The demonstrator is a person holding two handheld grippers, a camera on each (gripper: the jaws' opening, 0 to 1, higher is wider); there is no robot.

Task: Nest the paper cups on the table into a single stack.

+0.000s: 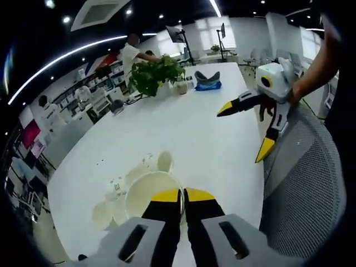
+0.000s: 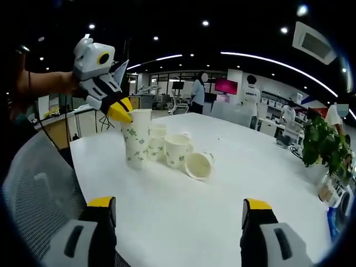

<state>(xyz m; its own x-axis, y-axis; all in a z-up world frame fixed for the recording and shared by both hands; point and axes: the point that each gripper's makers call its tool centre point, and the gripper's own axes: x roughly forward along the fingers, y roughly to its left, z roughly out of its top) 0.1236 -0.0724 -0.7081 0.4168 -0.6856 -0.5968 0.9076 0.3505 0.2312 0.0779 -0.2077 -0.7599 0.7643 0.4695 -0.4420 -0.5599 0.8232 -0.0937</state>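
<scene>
White paper cups with green print stand grouped near the table (image 2: 183, 217) edge. A taller nested stack (image 2: 137, 139) stands at the left of the group, two single upright cups (image 2: 157, 142) (image 2: 177, 150) beside it, and one cup (image 2: 199, 164) lies on its side, mouth toward the camera. My left gripper (image 2: 123, 114) comes down from the left and is shut on the stack's rim. In the left gripper view the stack's wide mouth (image 1: 147, 192) sits just left of the left gripper (image 1: 182, 194), with other cups (image 1: 165, 161) around. My right gripper (image 2: 179, 204) (image 1: 245, 128) hangs open, apart from the cups.
A potted plant (image 1: 156, 72) (image 2: 322, 139) and a blue-and-grey object (image 1: 207, 83) stand at the table's far end. A grey mesh chair (image 1: 303, 183) (image 2: 33, 183) is at the near edge. People and desks fill the room behind.
</scene>
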